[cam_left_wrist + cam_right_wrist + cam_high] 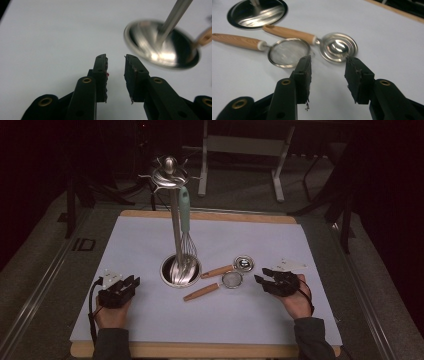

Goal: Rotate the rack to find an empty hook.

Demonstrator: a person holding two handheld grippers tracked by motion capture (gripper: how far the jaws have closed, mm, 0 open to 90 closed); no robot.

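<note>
While the right gripper (328,75), fingers spread and empty, hovers just short of the strainer (288,52) and coil tool (338,47) (both wooden-handled) lying near the stand (180,270) on the white tabletop (140,315), the left gripper (116,75) rests apart, fingers parted, holding nothing.

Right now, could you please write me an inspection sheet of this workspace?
Surface: white mat on a wooden board.
Job's things: mesh strainer and ridged steel scoop, both wooden-handled, lie flat side by side near the stand's base.
Stand: steel rack upright, a green-handled whisk hanging from it.
Clutter: nothing seen.
Grippers: left gripper open, empty, resting short of the base; right gripper open, empty, pointing at the strainer and scoop.
Cables: one black cable trails from the left gripper.
Surroundings: dark floor, a metal frame behind the table.
</note>
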